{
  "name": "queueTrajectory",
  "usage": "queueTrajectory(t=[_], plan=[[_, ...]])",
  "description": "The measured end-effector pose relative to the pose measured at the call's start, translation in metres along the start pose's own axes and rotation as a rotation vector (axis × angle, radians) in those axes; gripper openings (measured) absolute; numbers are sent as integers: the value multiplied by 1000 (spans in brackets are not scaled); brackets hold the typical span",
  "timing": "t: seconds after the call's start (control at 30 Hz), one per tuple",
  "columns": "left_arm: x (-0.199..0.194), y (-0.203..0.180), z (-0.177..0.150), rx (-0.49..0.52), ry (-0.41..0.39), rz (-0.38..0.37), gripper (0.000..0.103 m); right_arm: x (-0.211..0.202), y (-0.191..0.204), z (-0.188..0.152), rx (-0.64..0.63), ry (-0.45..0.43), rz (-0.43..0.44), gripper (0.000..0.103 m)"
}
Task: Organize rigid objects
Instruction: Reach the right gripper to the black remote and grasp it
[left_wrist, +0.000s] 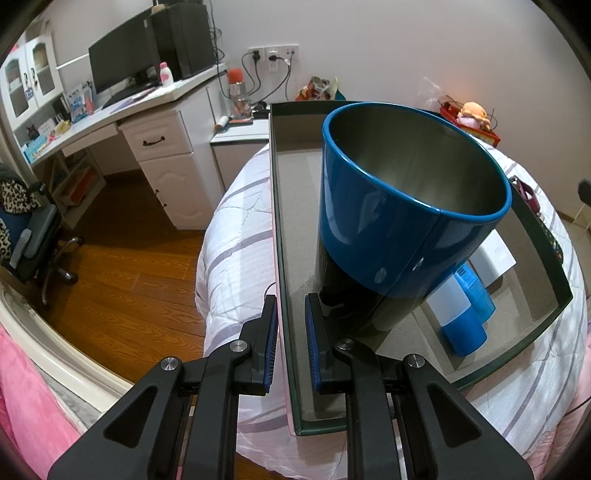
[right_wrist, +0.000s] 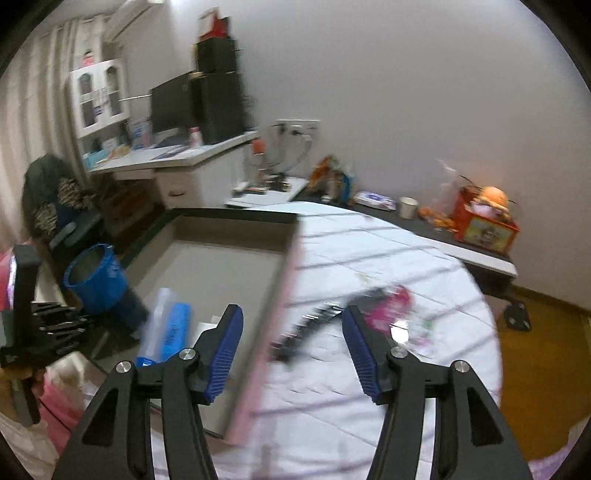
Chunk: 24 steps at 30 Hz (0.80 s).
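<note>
A shallow cardboard box (left_wrist: 295, 206) with a dark rim lies on the bed. A tall blue and black tin can (left_wrist: 399, 221) stands in it, open end up and leaning. Beside it lie a blue and white bottle (left_wrist: 458, 317) and a white box (left_wrist: 495, 258). My left gripper (left_wrist: 291, 328) straddles the box's left wall, jaws narrowly apart and holding nothing. My right gripper (right_wrist: 291, 347) is open wide and empty above the box's pink right wall (right_wrist: 273, 314). A black and pink object (right_wrist: 354, 310), blurred, lies on the quilt to the right. The can (right_wrist: 99, 284) shows at the far left.
A white desk (left_wrist: 155, 110) with a monitor stands beyond the bed, across a wooden floor (left_wrist: 122, 280). An office chair (left_wrist: 29, 229) sits at the left. A red box with a plush toy (right_wrist: 484, 221) rests on a ledge behind the bed.
</note>
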<state>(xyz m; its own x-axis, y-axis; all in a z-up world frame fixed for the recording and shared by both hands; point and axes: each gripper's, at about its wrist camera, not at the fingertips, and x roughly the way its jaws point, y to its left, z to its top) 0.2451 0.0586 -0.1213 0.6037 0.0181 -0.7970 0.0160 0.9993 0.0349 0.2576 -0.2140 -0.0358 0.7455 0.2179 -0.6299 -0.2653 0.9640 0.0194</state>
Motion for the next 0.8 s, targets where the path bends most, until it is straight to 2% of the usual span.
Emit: queueTrajectory(t=[0.2,0.43,0.8], plan=[[-1,-1,-1,4,1,8,13,3,-38,-24,70,45,-65,59],[-2,-4,-1,12,5,28,13,16,-60,-54,103,106,-79,59],[-4,-8,0,23,10,43,13,58,-81,-65,112,196,-103,59]])
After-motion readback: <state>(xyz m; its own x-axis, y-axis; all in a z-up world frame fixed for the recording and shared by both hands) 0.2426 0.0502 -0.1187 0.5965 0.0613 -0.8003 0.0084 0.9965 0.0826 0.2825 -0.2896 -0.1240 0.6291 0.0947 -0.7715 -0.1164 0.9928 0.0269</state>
